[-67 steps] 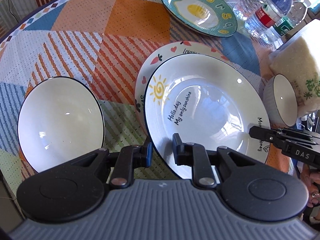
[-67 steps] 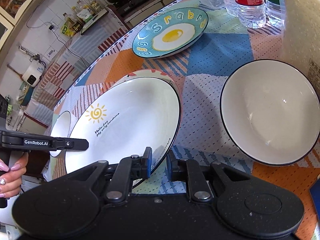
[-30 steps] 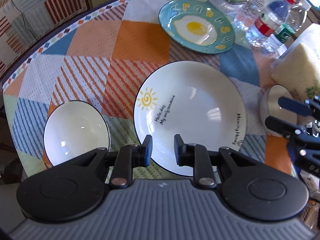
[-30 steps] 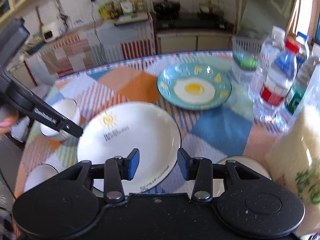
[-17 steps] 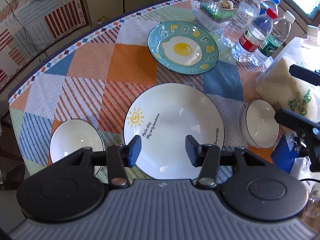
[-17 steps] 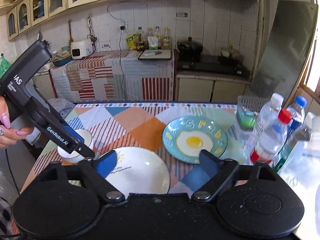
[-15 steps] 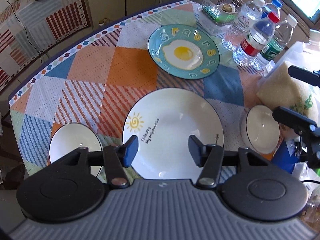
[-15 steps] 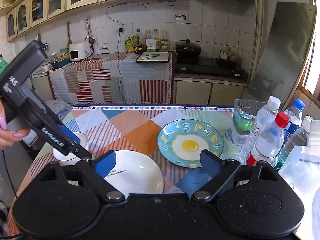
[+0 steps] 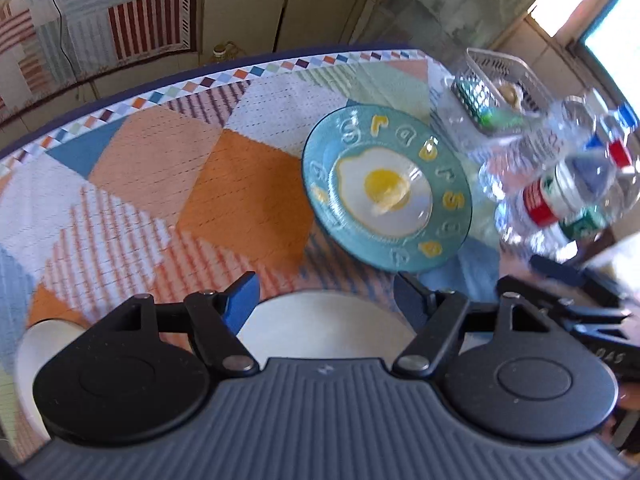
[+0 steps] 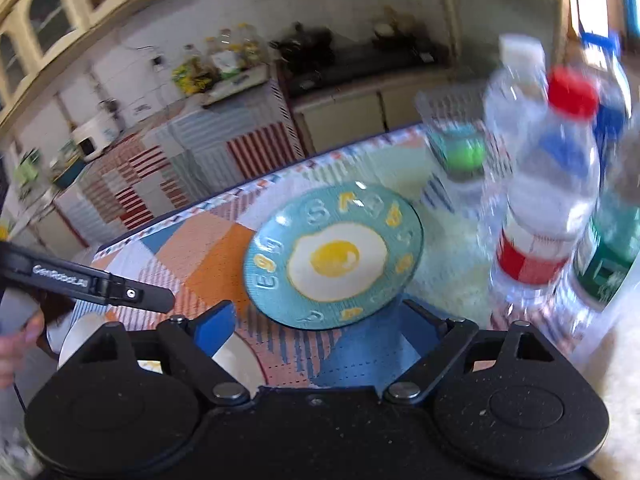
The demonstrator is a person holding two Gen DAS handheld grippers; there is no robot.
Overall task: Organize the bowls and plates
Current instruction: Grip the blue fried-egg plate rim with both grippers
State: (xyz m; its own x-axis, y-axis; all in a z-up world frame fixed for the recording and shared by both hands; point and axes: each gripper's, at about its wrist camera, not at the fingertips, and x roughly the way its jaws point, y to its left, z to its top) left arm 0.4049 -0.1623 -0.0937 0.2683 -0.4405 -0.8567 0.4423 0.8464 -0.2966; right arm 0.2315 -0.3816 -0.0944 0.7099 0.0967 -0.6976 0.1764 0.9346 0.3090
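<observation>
Left wrist view, my left gripper point(image 9: 324, 296): jaws spread wide apart, holding nothing, raised over the near part of the table.
Left wrist view, egg plate: the round teal ceramic plate with a fried-egg picture and raised yellow letters point(image 9: 386, 188) lies flat on the patchwork tablecloth point(image 9: 160, 184), far and to the right of my jaws, well apart from them.
Left wrist view, white plate: a round white ceramic plate point(image 9: 324, 324) lies just beyond my gripper body, mostly hidden by it.
Left wrist view, white bowl: a small white ceramic bowl point(image 9: 44, 344) sits near left, partly hidden.
Left wrist view, bottles: clear plastic water bottles point(image 9: 568, 184) stand far right, just beside the egg plate, blurred.
Left wrist view, other tool: my right gripper shows at the near right edge; this view does not show how its jaws stand.

Right wrist view, my right gripper point(image 10: 320, 320): jaws wide apart, empty, pointed at the egg plate point(image 10: 334, 258), whose near rim lies between the fingertips in the picture; I cannot tell if they touch.
Right wrist view, bottles: the red-capped bottle point(image 10: 548, 184) stands close on the right.
Right wrist view, left tool: it reaches in from the left, above the white bowl point(image 10: 80, 340).

Risk, bottles: I judge a reach around the egg plate's right rim could knock a bottle over.
Risk, grip: a glazed rim pinched from one side may slip and chip on landing.
Risk, crossing: both tools converging on one plate could collide.
</observation>
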